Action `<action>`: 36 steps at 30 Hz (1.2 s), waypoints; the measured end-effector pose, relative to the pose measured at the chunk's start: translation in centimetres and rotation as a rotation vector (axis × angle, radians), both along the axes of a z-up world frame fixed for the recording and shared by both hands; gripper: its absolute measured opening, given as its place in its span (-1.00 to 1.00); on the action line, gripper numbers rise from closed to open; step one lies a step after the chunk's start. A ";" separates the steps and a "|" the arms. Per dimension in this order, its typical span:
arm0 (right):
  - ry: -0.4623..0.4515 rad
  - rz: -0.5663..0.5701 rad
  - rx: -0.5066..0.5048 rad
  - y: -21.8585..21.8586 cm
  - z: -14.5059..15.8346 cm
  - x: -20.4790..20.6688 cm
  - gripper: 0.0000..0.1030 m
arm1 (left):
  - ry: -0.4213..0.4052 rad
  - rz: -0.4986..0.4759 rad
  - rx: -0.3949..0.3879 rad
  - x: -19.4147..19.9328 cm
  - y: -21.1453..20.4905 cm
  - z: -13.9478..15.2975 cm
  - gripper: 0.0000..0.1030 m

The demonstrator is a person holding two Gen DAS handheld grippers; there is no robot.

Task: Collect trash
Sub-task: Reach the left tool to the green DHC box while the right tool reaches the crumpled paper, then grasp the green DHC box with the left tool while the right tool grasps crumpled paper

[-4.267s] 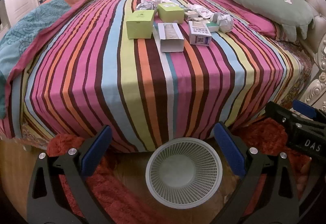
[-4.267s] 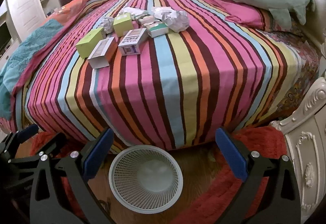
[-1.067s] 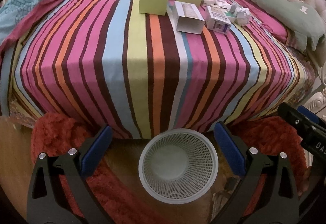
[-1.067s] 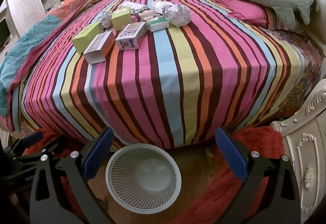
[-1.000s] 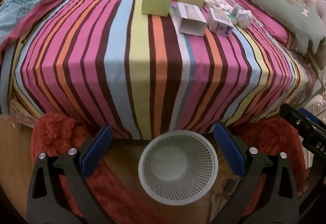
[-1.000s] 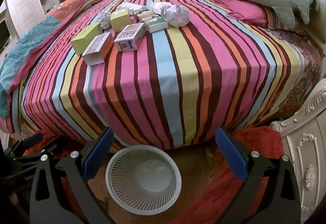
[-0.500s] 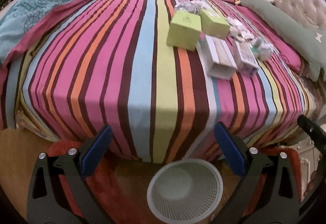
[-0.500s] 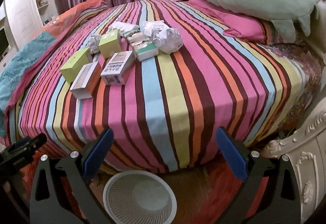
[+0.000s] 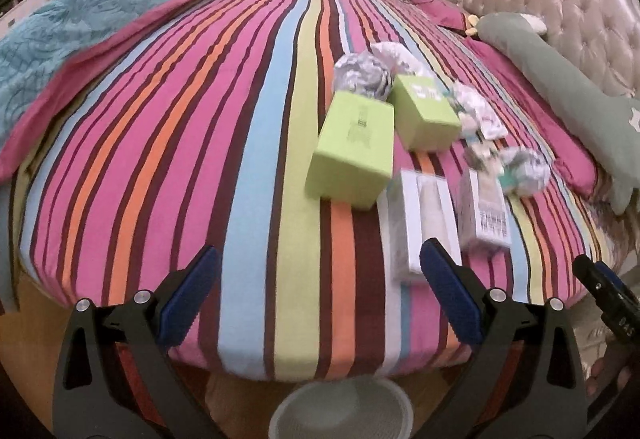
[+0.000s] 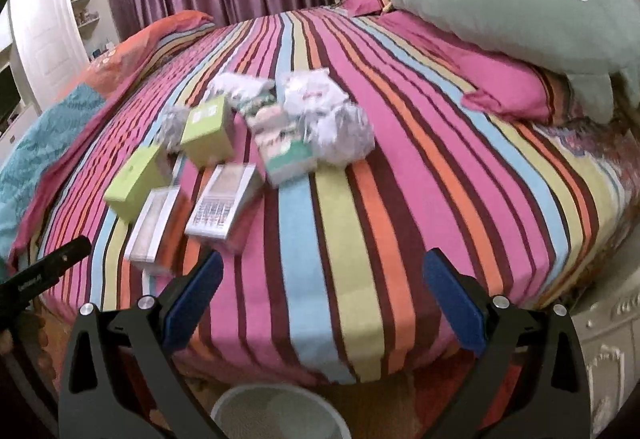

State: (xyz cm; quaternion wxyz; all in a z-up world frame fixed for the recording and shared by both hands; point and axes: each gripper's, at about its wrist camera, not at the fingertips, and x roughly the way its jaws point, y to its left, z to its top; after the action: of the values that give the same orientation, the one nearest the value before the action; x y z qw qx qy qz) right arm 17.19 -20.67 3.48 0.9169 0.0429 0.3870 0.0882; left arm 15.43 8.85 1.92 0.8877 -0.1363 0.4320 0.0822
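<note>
A heap of trash lies on the striped bed [image 9: 256, 159]: two green boxes [image 9: 352, 155] [image 9: 424, 113], a white open box [image 9: 424, 223], a printed white box [image 9: 486, 215] and crumpled paper [image 9: 362, 75]. The same heap shows in the right wrist view, with a green box [image 10: 136, 179], the printed box [image 10: 222, 203] and a paper wad [image 10: 340, 131]. My left gripper [image 9: 318, 275] is open and empty over the bed's near edge. My right gripper [image 10: 320, 279] is open and empty too. A white mesh basket [image 9: 340, 413] [image 10: 276, 415] stands on the floor below both.
A grey-green plush pillow [image 10: 520, 11] lies by the tufted headboard [image 9: 576, 19]. A folded teal and orange quilt [image 9: 80, 23] covers the bed's left side. A carved white bed frame [image 10: 608, 351] is at the right. Red rug lies around the basket.
Both grippers have risen and moved forward toward the bed. The trash looks nearer and larger, and the basket has slid to the bottom edge of both views.
</note>
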 end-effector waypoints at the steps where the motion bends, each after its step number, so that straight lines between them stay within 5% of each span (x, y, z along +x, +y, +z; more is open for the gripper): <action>1: 0.000 -0.002 0.002 -0.1 0.1 0.6 0.85 | -0.001 0.005 -0.003 0.7 0.2 0.1 0.88; 18: 0.109 0.010 0.101 -0.9 -1.4 11.5 0.85 | 0.063 -0.011 0.026 10.2 0.2 -0.7 0.88; 31: 0.153 0.037 0.035 0.1 -3.2 14.5 0.79 | 0.127 -0.022 0.039 12.8 0.2 -3.3 0.87; 32: 0.157 0.043 0.038 0.0 -3.3 14.6 0.51 | 0.131 -0.024 0.039 12.9 0.2 -3.4 0.84; 33: 0.173 0.055 0.051 0.0 -3.5 14.8 0.38 | 0.134 -0.027 0.036 12.9 0.1 -3.5 0.59; 34: 0.183 0.059 0.063 -0.2 -3.6 14.9 0.33 | 0.139 -0.031 0.020 13.0 0.2 -3.8 0.29; 36: 0.184 0.065 0.071 -0.4 -3.6 15.0 0.30 | 0.152 -0.028 -0.007 13.1 0.5 -4.2 0.17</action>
State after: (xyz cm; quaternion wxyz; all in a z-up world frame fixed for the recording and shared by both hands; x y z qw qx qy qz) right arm 32.15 -21.08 -0.07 0.8719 0.0708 0.4675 0.1274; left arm 28.57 9.31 -2.24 0.8529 -0.1268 0.5004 0.0782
